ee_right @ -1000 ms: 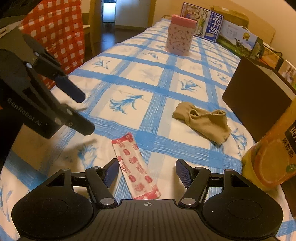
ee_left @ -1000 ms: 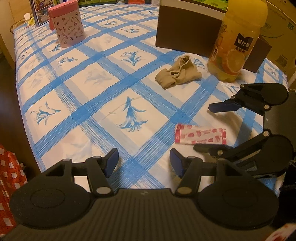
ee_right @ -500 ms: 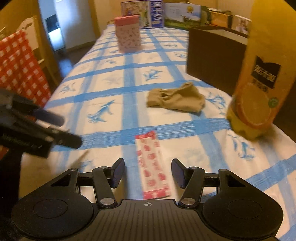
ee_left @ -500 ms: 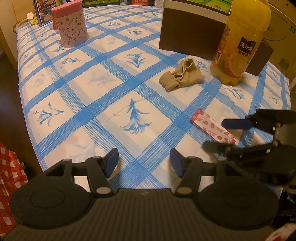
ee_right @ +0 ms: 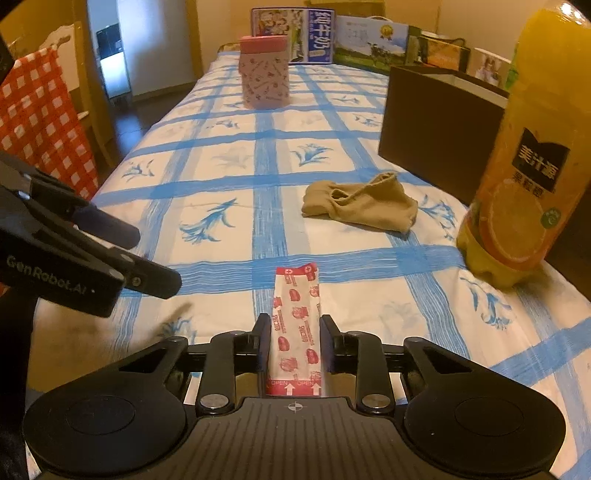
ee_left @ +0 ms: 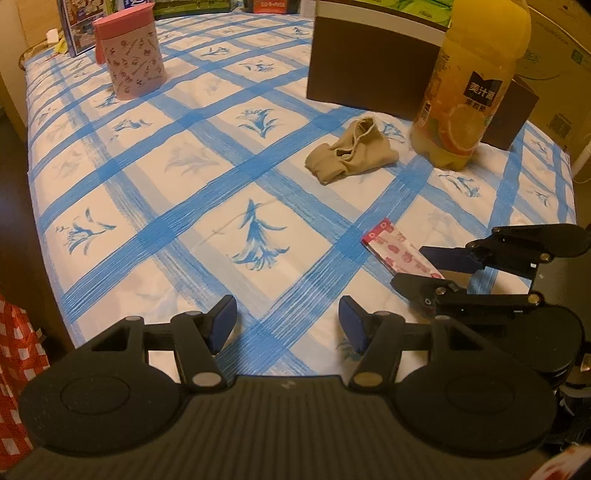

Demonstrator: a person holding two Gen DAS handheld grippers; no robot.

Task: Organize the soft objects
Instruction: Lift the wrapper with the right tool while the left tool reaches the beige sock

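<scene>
1. The right tool has its two fingers drawn in against the long edges of a red-and-white packet, clenching it. The packet's "OPEN" end sits back at the tool's body and its other end points forward over the blue-checked cloth of the desk.
2. In the left wrist view the same packet pokes out ahead of the right tool, whose fingers lie to either side of it, low over the cloth.
3. The left tool is released, its blue-padded fingers spread wide with nothing between them. It hovers over the near edge of the cloth, to the left of the right tool and apart from it.
4. Seen from the right wrist, the left tool hangs to the left of the packet, not touching it.
5. Ahead and slightly right of the right tool lies a crumpled beige sock, flat on the cloth and well apart from the packet.
6. Just right of the sock stands an orange juice bottle, upright.
7. Behind sock and bottle sits a dark brown box.
8. Far ahead, a pink patterned container stands upright, with colourful boxes lined up beyond it.
9. To the far left hangs a red-and-white checked fabric.
</scene>
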